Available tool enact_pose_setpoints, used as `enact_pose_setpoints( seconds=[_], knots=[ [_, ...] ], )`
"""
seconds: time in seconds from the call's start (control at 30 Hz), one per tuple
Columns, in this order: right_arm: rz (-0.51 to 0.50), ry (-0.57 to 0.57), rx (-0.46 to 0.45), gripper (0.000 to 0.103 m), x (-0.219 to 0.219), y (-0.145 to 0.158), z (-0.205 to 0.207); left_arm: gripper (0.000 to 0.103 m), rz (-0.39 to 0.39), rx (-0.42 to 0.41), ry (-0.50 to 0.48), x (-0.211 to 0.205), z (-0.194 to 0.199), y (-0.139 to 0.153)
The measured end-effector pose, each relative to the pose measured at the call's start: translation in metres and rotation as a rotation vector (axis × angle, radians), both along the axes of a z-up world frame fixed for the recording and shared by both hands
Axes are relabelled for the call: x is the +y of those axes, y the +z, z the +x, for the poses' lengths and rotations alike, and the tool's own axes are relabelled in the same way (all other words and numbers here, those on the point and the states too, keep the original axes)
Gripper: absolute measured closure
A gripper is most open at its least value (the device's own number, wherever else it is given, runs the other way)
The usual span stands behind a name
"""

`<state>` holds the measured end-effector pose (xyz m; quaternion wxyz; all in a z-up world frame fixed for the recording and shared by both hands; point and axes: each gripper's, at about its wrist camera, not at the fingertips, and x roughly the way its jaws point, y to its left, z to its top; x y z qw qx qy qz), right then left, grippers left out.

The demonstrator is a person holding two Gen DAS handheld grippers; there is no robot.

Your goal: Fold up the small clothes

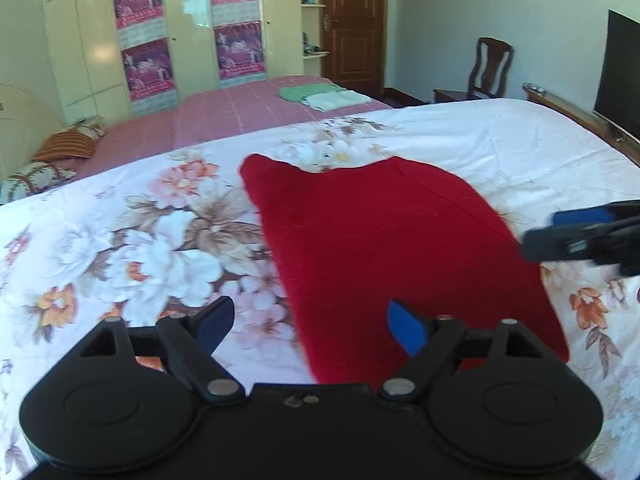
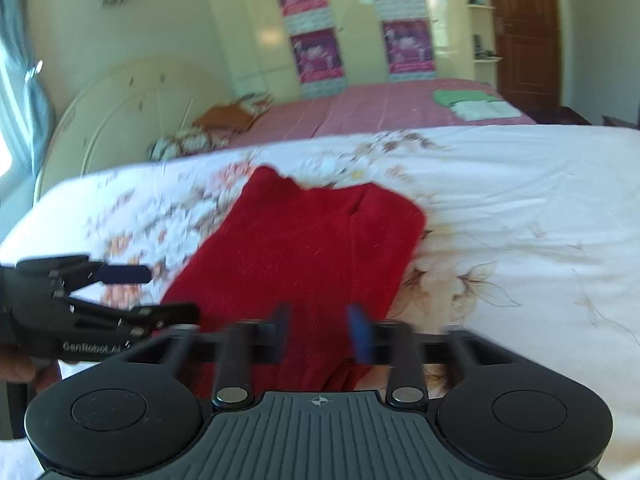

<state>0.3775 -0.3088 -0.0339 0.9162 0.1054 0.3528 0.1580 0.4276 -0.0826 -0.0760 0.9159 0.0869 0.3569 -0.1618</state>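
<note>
A red knitted garment (image 1: 380, 248) (image 2: 304, 248) lies flat on the floral bedsheet (image 1: 120, 240) (image 2: 520, 220), its far edge wavy. My left gripper (image 1: 310, 316) is open at the garment's near left edge, its right finger over the red cloth and its left finger over the sheet. It also shows at the left of the right wrist view, where the left gripper (image 2: 156, 292) stands wide apart beside the cloth. My right gripper (image 2: 320, 316) is blurred and open over the garment's near edge, with nothing pinched. In the left wrist view the right gripper (image 1: 580, 232) sits at the garment's right edge.
Beyond the floral bed lies a pink bed (image 1: 248, 108) with folded green and white clothes (image 1: 320, 94) (image 2: 472, 102) and pillows (image 1: 68, 144). A wooden chair (image 1: 488, 68), a dark screen (image 1: 620, 76) and a wooden bed frame (image 1: 576, 116) stand at the right.
</note>
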Motion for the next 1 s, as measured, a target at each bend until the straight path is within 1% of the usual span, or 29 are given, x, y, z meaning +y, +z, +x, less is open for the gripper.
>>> enact_pose_setpoints(
  seconds=[0.03, 0.07, 0.1, 0.13, 0.2, 0.23, 0.27, 0.3, 0.4, 0.5, 0.57, 0.63, 0.67, 0.7, 0.73, 0.8, 0.83, 0.87, 0.97, 1.0],
  knots=[
    [0.024, -0.021, -0.017, 0.011, -0.006, 0.002, -0.004, 0.019, -0.029, 0.011, 0.007, 0.006, 0.001, -0.001],
    [0.058, -0.022, -0.020, 0.011, -0.014, 0.002, -0.006, 0.019, -0.079, 0.038, 0.016, 0.013, 0.004, -0.002],
    [0.088, -0.029, 0.008, 0.011, -0.019, 0.000, -0.004, 0.020, -0.151, 0.086, 0.025, 0.021, 0.010, -0.006],
    [0.114, -0.043, 0.034, 0.011, -0.025, -0.003, -0.001, 0.022, -0.240, 0.141, 0.033, 0.029, 0.017, -0.010],
    [0.191, -0.073, 0.079, 0.011, -0.038, -0.011, 0.006, 0.022, -0.423, 0.235, 0.064, 0.045, 0.029, -0.022],
    [0.238, -0.088, 0.101, 0.012, -0.046, -0.015, 0.011, 0.022, -0.480, 0.275, 0.073, 0.050, 0.035, -0.029],
    [0.281, -0.096, 0.123, 0.014, -0.051, -0.020, 0.015, 0.025, -0.510, 0.308, 0.084, 0.053, 0.041, -0.036],
    [0.327, -0.098, 0.146, 0.015, -0.056, -0.025, 0.021, 0.026, -0.521, 0.325, 0.095, 0.054, 0.046, -0.042],
    [0.433, -0.102, 0.207, 0.021, -0.067, -0.042, 0.038, 0.025, -0.580, 0.342, 0.074, 0.057, 0.059, -0.050],
    [0.491, -0.096, 0.271, 0.027, -0.071, -0.058, 0.054, 0.027, -0.603, 0.355, 0.049, 0.055, 0.073, -0.053],
    [0.523, -0.079, 0.276, 0.028, -0.072, -0.062, 0.061, 0.028, -0.608, 0.363, 0.032, 0.053, 0.083, -0.055],
    [0.516, -0.055, 0.287, 0.029, -0.070, -0.061, 0.067, 0.032, -0.592, 0.369, 0.015, 0.047, 0.091, -0.054],
    [0.503, -0.041, 0.291, 0.036, -0.067, -0.060, 0.070, 0.037, -0.586, 0.374, 0.004, 0.043, 0.095, -0.054],
    [0.495, -0.019, 0.309, 0.045, -0.063, -0.061, 0.074, 0.040, -0.582, 0.384, -0.007, 0.039, 0.098, -0.053],
    [0.494, -0.004, 0.337, 0.054, -0.058, -0.064, 0.079, 0.040, -0.572, 0.388, -0.014, 0.034, 0.101, -0.053],
    [0.489, 0.006, 0.326, 0.054, -0.053, -0.065, 0.082, 0.040, -0.522, 0.378, -0.029, 0.024, 0.102, -0.051],
    [0.487, 0.003, 0.327, 0.055, -0.052, -0.064, 0.083, 0.048, -0.487, 0.364, -0.033, 0.019, 0.101, -0.049],
    [0.480, -0.001, 0.325, 0.059, -0.051, -0.064, 0.082, 0.056, -0.468, 0.350, -0.039, 0.015, 0.100, -0.047],
    [0.401, -0.005, 0.286, 0.068, -0.043, -0.055, 0.075, 0.069, -0.421, 0.300, -0.057, 0.009, 0.094, -0.037],
    [0.359, -0.003, 0.265, 0.069, -0.035, -0.049, 0.073, 0.070, -0.406, 0.282, -0.062, 0.009, 0.091, -0.033]
  ],
)
